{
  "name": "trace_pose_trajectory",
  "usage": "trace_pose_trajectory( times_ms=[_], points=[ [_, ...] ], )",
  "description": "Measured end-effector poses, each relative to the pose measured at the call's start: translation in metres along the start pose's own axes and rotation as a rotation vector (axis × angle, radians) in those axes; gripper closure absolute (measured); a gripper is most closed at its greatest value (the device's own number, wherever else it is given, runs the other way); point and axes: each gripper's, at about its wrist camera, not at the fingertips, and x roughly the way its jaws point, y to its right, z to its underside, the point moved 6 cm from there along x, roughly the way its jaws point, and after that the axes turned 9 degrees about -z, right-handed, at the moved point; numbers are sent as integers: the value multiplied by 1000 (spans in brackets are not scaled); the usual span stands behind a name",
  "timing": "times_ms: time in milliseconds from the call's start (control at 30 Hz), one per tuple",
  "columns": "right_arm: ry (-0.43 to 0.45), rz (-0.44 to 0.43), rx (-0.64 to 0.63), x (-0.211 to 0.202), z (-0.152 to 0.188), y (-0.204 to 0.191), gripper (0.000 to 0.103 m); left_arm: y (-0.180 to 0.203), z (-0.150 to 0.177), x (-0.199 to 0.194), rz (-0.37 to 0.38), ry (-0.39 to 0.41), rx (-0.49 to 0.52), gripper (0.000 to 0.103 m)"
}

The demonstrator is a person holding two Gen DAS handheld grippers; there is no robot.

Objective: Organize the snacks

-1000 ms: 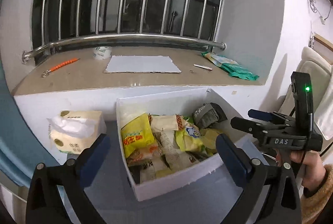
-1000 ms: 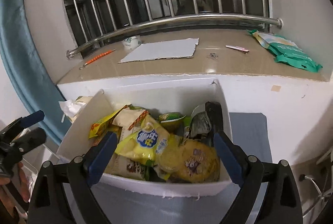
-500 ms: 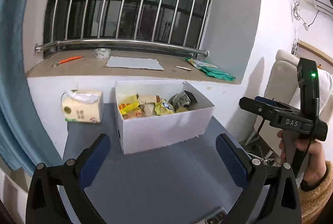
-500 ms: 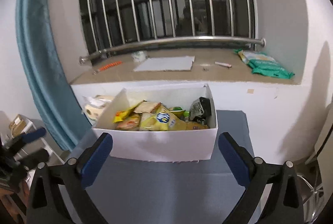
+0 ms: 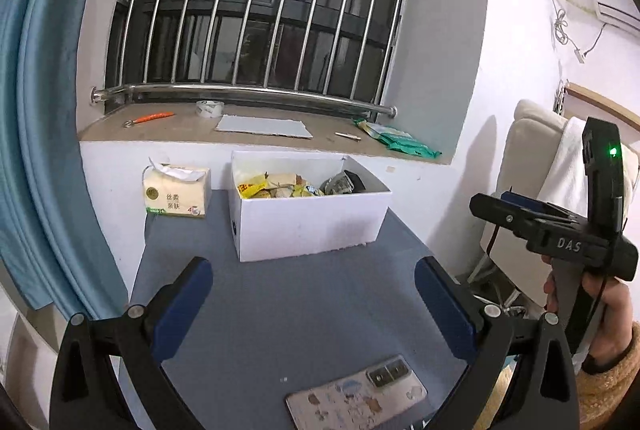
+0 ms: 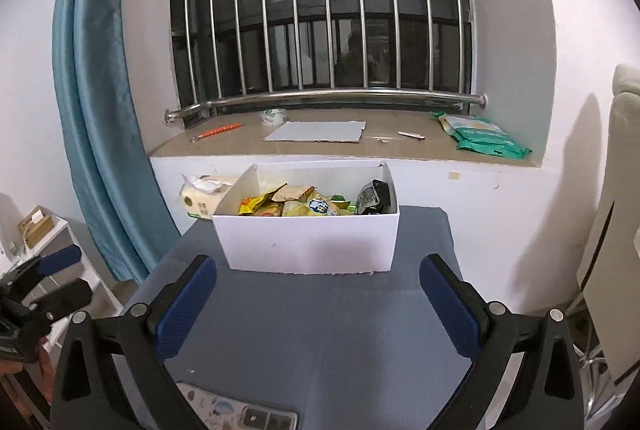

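A white box [image 5: 308, 220] full of snack packets [image 5: 276, 188] stands at the far end of the grey tabletop [image 5: 304, 314], close under the window sill [image 5: 248, 136]. Just left of it sits a tissue pack [image 5: 176, 194]; in the right wrist view the box's raised side flap hides most of that pack. On the sill lie an orange tool [image 5: 150, 118], a tape roll [image 5: 209, 109], a grey sheet [image 5: 264, 126] and a green bag [image 5: 400, 142], with steel window bars [image 5: 256, 30] behind them and a blue curtain [image 5: 40, 130] hanging at the left.

The left hand-held gripper [image 5: 312, 306] is released, its blue pads spread wide over bare tabletop with nothing between them. The right hand-held gripper [image 6: 318, 310] has just been opening and stands equally wide, empty, well back from the box. Nothing lies between either gripper and the box.

A phone [image 5: 356, 396] lies face down at the near edge; the left wrist view shows nearly all of it, the right wrist view only its top edge. The left wrist view alone shows the right hand [image 5: 600, 314] gripping the handle of its tool, in a tan sleeve [image 5: 608, 386], a pale chair [image 5: 536, 158] behind it and an air conditioner [image 5: 616, 10] high on the wall. The right wrist view alone shows a white shelf [image 6: 40, 230] at the left.
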Motion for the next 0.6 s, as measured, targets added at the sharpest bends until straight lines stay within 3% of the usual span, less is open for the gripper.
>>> trace_pose_trajectory(
  times_ms=[400,600],
  points=[
    [-39,-7,45,-26,48,-4,0,17,17,-18,36,-12,23,0],
    [-41,-20,50,-28,51,-5,0,22,19,-15,33,-19,33,0]
  ],
)
